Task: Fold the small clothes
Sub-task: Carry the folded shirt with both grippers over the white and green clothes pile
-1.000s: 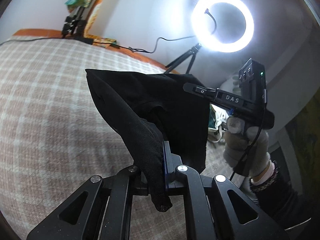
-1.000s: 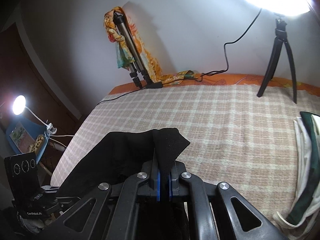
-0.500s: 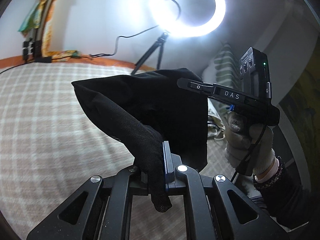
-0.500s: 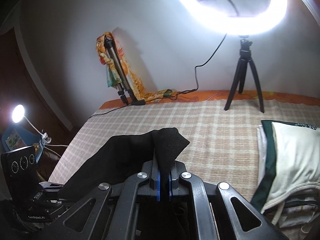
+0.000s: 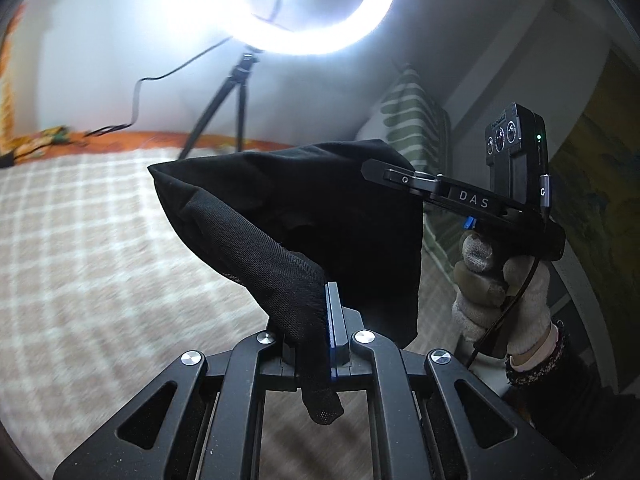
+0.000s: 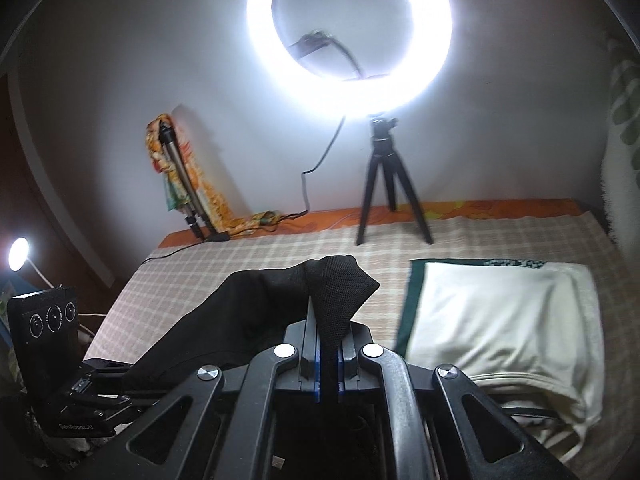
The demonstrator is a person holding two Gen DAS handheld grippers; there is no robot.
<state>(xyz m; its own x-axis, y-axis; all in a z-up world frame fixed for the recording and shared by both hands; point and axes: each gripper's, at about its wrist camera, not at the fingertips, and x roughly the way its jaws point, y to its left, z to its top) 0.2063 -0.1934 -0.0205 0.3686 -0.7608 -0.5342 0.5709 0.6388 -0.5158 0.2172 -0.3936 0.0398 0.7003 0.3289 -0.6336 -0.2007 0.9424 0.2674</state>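
Left wrist view showed both grippers' fingers (image 5: 334,320) pinching the black mesh garment (image 5: 304,208) aloft, spread for folding.

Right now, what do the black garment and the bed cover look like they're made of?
black garment: thin knit, apparently synthetic mesh; tiny holes show where the left gripper pinches it, matte. Bed cover: woven, likely cotton; beige-and-white checks, dull, no sheen.

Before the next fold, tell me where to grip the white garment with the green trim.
Probably grip the white garment by its green-trimmed edge, coming from the left side. It lies flat on the checked bedspread, and that straight edge faces the grippers. Both are now shut on the black garment, so one must release first.
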